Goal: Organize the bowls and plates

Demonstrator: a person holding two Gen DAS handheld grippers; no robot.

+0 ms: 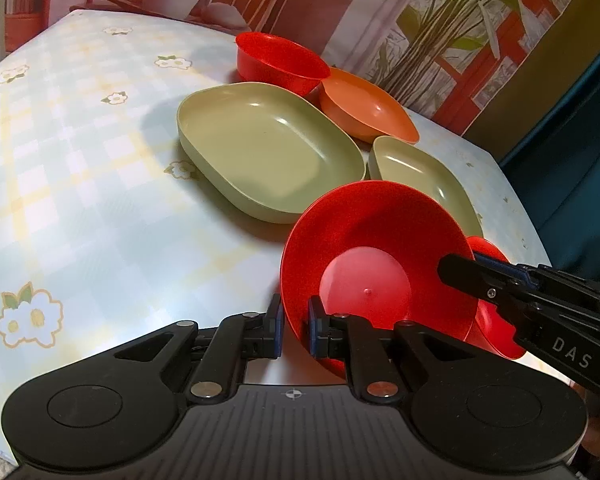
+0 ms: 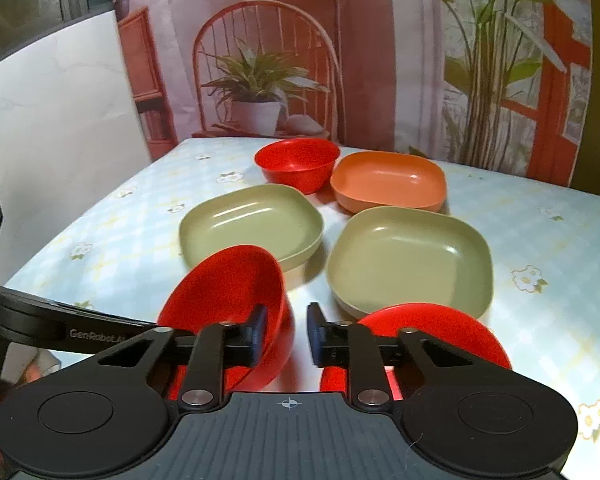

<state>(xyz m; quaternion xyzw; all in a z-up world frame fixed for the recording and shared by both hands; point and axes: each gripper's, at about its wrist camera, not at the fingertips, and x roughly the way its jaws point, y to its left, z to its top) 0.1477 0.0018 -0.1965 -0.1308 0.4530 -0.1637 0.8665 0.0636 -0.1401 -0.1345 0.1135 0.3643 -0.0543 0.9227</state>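
Observation:
My left gripper (image 1: 296,330) is shut on the rim of a red bowl (image 1: 374,264), which is tilted up on its side; the bowl also shows in the right wrist view (image 2: 236,288). My right gripper (image 2: 287,334) is open, its left finger inside that tilted bowl's mouth; its finger (image 1: 468,276) shows in the left wrist view. A second red bowl (image 2: 432,334) sits under my right finger. Two green plates (image 2: 252,224) (image 2: 412,264), an orange dish (image 2: 388,186) and a third red bowl (image 2: 298,164) stand further back.
The table (image 1: 80,184) has a pale checked cloth with flowers. A backdrop with a printed chair and plants (image 2: 260,80) hangs behind its far edge. The table's right edge (image 1: 532,232) is near the bowls.

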